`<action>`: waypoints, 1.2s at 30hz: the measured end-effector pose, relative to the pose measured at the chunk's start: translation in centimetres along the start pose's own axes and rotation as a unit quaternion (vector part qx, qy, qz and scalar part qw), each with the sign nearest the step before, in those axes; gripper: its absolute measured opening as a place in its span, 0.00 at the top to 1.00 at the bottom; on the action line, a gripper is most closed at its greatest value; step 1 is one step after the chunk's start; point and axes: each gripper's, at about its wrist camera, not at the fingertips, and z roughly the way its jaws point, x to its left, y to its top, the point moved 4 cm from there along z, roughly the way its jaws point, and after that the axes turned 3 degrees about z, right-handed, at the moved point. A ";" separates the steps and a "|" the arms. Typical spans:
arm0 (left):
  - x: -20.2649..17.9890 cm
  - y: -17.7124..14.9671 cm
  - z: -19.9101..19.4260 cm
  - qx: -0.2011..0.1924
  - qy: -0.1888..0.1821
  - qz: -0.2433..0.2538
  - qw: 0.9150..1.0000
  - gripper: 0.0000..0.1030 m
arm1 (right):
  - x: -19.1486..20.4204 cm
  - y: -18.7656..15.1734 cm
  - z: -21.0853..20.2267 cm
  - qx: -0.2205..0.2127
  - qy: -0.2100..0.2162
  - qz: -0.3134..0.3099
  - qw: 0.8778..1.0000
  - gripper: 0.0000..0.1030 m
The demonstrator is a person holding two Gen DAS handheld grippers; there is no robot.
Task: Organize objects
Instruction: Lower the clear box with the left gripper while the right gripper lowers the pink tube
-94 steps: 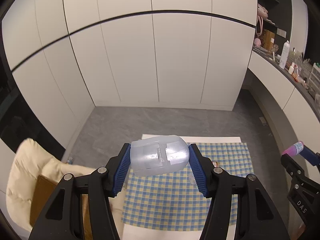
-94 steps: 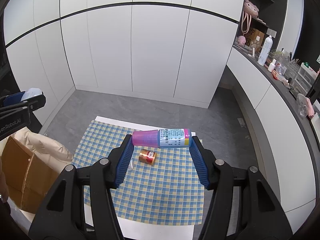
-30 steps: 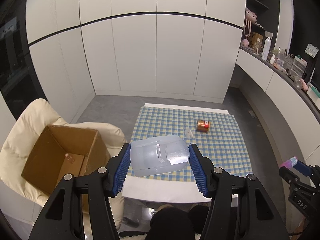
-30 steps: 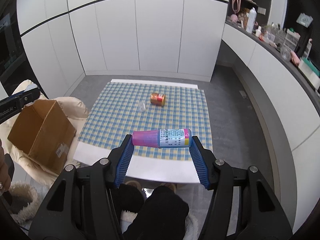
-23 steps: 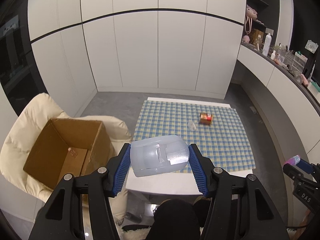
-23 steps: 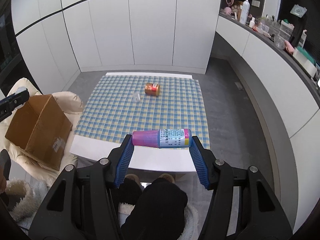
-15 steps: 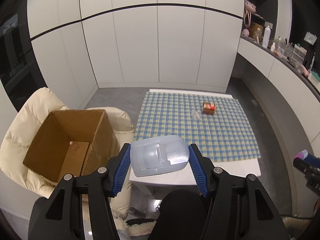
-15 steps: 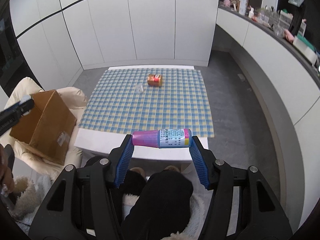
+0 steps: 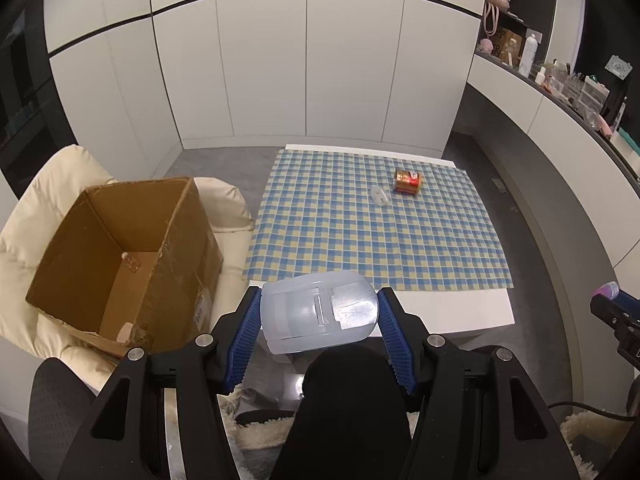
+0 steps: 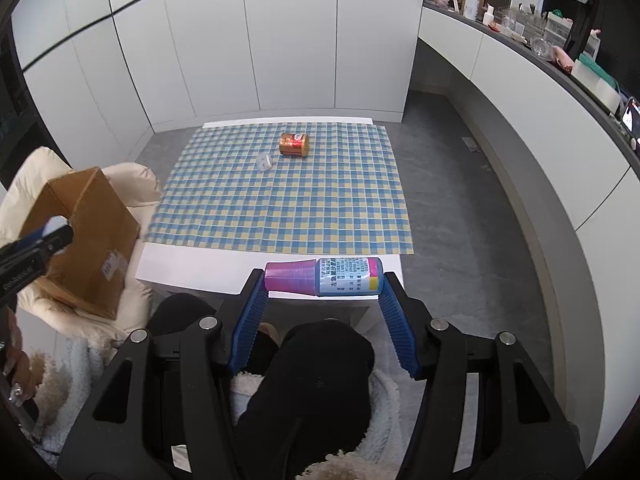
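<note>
You are mid-carry: left gripper (image 9: 319, 310) pinches a translucent plastic container (image 9: 318, 311), right gripper (image 10: 322, 283) pinches a pink-capped bottle (image 10: 323, 276). Next, swing both over the cardboard box (image 9: 120, 256) and release.

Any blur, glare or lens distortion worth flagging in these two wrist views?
Left wrist: sharp; fisheye bows the cabinet wall; slight sheen on the translucent plastic container. Right wrist: same bowing; the checkered cloth smears near its left edge.

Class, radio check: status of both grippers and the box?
Left gripper shut on translucent container. Right gripper shut on pink-capped bottle. Cardboard box open, unobstructed.
</note>
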 end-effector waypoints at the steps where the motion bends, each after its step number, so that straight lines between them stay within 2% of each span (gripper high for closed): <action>1: 0.1 0.0 0.0 0.000 0.001 -0.001 1.000 0.44 | 0.1 0.0 0.1 0.000 0.002 -0.003 1.000 0.42; 12: 2.6 -0.4 -0.7 0.000 0.019 -0.029 0.999 0.44 | 2.4 0.3 0.7 0.003 0.014 -0.033 0.999 0.42; 23: 7.2 -1.6 -1.7 0.003 0.052 -0.070 0.996 0.44 | 7.2 0.8 1.6 0.007 0.048 -0.083 0.995 0.42; 36: 14.3 -4.6 -4.1 0.003 0.110 -0.141 0.984 0.44 | 15.1 1.2 2.4 0.011 0.103 -0.159 0.982 0.42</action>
